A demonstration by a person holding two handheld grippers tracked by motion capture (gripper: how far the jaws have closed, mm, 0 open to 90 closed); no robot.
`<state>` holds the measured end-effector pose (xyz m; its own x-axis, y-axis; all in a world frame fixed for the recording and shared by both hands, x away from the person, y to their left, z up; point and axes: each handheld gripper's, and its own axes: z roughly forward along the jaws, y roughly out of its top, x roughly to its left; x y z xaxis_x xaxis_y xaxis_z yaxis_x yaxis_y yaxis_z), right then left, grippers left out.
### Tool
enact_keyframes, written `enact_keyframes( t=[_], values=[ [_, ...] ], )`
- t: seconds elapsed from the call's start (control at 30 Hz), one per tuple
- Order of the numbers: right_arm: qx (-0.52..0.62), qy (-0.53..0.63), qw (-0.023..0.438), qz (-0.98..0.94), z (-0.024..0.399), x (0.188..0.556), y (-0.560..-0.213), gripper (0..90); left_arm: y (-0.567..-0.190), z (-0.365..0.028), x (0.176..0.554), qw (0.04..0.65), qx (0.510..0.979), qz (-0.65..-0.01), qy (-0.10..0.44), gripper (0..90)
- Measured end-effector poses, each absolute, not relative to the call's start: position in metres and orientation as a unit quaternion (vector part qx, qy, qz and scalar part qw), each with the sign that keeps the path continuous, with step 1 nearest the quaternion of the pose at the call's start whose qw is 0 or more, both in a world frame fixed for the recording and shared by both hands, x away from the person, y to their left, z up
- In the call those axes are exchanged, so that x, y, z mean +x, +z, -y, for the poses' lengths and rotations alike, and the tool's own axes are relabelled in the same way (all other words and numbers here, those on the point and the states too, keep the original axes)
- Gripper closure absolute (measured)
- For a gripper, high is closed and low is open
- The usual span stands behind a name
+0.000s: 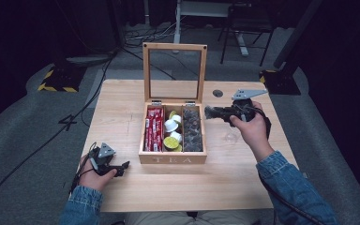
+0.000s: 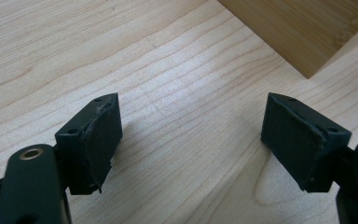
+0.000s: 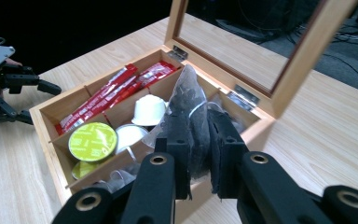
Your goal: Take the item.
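Note:
An open wooden tea box point(image 1: 172, 159) stands mid-table, its glass lid point(image 1: 174, 47) upright. My right gripper point(image 1: 212, 112) hovers at the box's right side, shut on a dark pyramid tea bag point(image 1: 209, 111). In the right gripper view the tea bag point(image 3: 189, 107) is pinched between the pads of that gripper point(image 3: 199, 154), above the box's right compartment. My left gripper point(image 1: 122, 166) rests on the table at the front left, open with nothing between its fingers. Seen in its own view, the left gripper point(image 2: 191, 135) has bare wood between the pads and the box corner point(image 2: 307, 28) beyond.
The box holds red sachets point(image 1: 154, 129) at left, white and green capsules point(image 1: 172, 133) in the middle, and dark tea bags point(image 1: 191, 129) at right. A round hole point(image 1: 218, 93) sits in the table behind the right gripper. Cables and stands lie on the floor beyond.

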<state>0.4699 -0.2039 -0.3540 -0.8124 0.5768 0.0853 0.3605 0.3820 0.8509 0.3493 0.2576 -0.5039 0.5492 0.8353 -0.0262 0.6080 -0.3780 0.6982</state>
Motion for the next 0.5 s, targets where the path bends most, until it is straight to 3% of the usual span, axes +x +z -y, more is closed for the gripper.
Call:
enact_keyframes(
  t=[0.5],
  values=[
    [0.322, 0.467, 0.14, -0.812, 0.25, 0.464, -0.351, 80.4, -0.504, -0.258, 0.349, 0.338, 0.812, -0.444, 0.169, 20.8]
  ],
)
